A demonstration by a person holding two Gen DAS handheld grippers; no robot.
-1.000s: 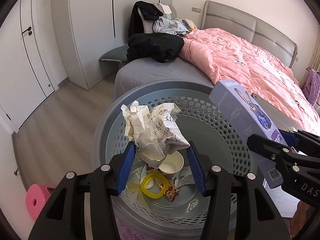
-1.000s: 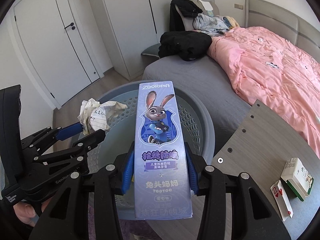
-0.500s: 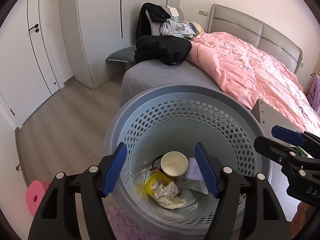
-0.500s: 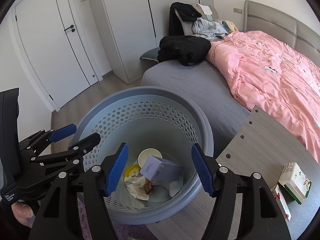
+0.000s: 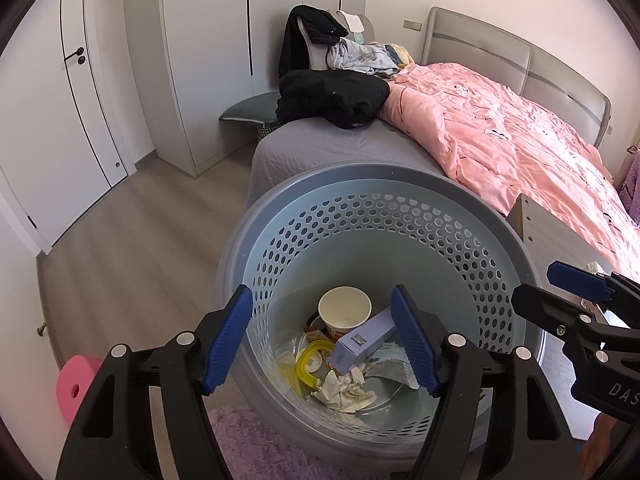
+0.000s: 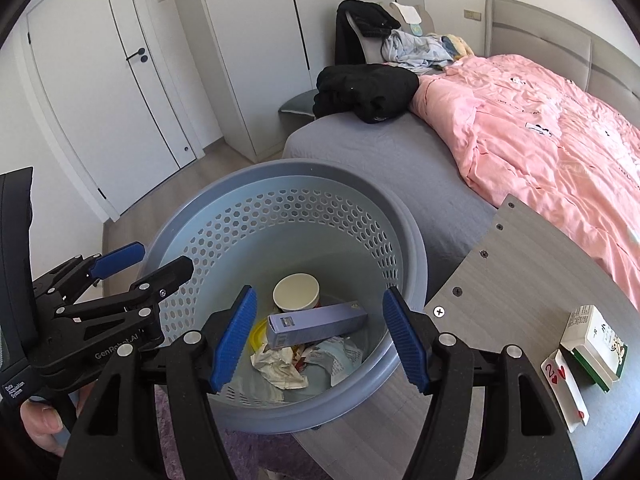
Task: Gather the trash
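Note:
A grey-blue perforated trash basket [image 5: 384, 184] [image 6: 280, 178] stands on the floor between bed and table. Inside lie a purple toothpaste box [image 5: 362, 338] [image 6: 316, 324], a crumpled paper [image 5: 344, 390] [image 6: 276, 366], a white paper cup [image 5: 345, 310] [image 6: 296, 292], a yellow ring lid [image 5: 310, 362] and wrappers. My left gripper [image 5: 322, 340] is open and empty above the basket's near side; it also shows in the right wrist view [image 6: 140, 260]. My right gripper [image 6: 318, 338] is open and empty above the basket; it shows in the left wrist view [image 5: 556, 292] too.
A grey wooden table [image 6: 520, 280] at the right holds card boxes [image 6: 592, 340] and a playing card [image 6: 564, 384]. A bed with pink duvet [image 5: 520, 140] and black clothes [image 5: 332, 96] lies behind. A pink stool [image 5: 74, 384] and purple rug [image 5: 256, 444] are on the floor.
Both grippers opened. The crumpled paper dropped from the left gripper and the purple box from the right gripper; both now lie in the basket.

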